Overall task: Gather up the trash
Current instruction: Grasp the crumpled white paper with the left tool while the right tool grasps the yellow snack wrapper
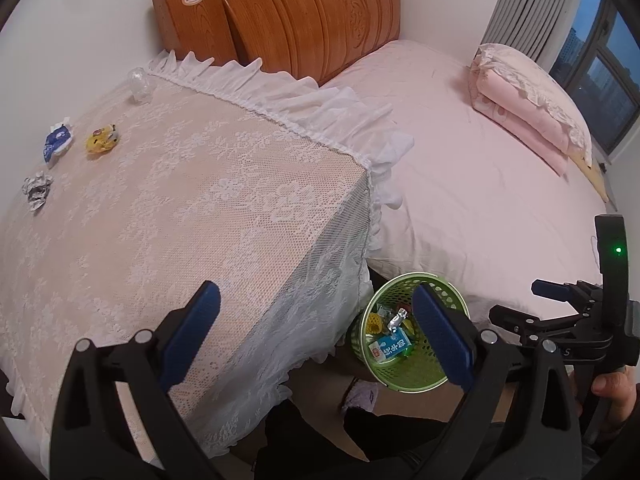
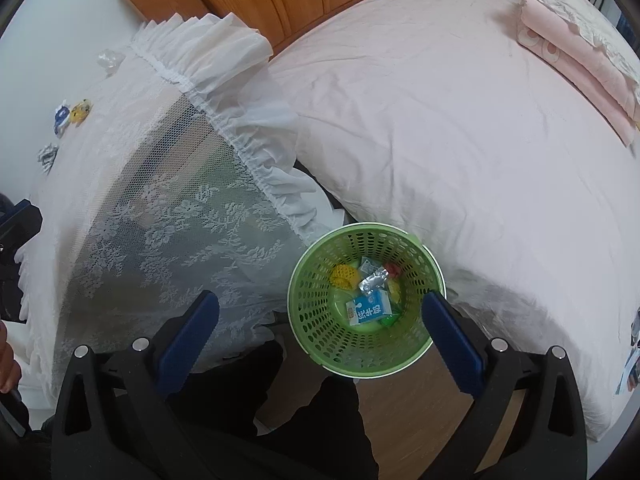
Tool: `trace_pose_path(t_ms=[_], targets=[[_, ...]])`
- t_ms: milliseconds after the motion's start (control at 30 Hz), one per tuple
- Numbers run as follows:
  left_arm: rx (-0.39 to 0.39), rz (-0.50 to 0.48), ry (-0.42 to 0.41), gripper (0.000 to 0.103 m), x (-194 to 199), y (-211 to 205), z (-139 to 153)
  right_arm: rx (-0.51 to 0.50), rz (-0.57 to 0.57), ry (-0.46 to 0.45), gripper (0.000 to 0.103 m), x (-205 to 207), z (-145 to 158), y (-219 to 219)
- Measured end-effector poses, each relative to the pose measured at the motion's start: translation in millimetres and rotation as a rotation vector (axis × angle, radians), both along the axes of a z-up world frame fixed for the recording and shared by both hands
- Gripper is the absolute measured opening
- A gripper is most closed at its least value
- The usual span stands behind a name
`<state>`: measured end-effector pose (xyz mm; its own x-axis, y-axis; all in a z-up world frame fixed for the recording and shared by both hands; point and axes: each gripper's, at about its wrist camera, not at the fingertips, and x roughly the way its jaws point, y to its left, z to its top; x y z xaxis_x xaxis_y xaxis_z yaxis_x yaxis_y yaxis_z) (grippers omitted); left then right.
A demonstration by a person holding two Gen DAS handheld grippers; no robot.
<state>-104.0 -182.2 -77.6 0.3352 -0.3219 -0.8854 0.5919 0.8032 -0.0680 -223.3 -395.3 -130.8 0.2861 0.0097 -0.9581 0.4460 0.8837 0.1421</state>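
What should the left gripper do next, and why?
Probably reach forward-left for the crumpled foil, the nearest scrap. The left gripper is open and empty, the right gripper is open above the green basket, and scraps remain on the lace table.

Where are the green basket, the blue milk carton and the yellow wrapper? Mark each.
green basket (image 2: 316, 320): right wrist view, inner wall.
blue milk carton (image 2: 368, 307): right wrist view, printed face.
yellow wrapper (image 1: 102, 141): left wrist view, middle.
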Motion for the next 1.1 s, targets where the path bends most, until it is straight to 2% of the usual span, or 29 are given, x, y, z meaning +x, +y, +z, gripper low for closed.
trace_pose_path(t_ms=[233,433,567,767,967,1100], targets=[[0.005,0.097,-0.019,0.092,23.0,46.9,1.7,0.003,0.087,-0.015,0.1,35.8,13.1,31.1],[0.039,0.231,-0.064,0.092,74.4,117.0,2.1,-0.005,0.202,-0.059,0.1,96.8,28.8,79.6],[0.071,0.333,-0.095,0.092,128.4,171.3,-2.0,0.008,0.255,-0.096,0.1,151.1,36.6,120.1],[0.111,0.482,-0.139,0.092,229.2,241.3,-15.9,0.021,0.324,-0.135,0.1,232.5,44.7,181.2],[0.126,0.555,-0.121,0.092,318.9,272.9,-45.9,-0.008,0.376,-0.139,0.101,296.4,43.9,229.5],[0.137,0.571,-0.095,0.092,355.6,278.3,-65.3,0.001,0.375,-0.132,0.101,321.6,39.5,246.4]])
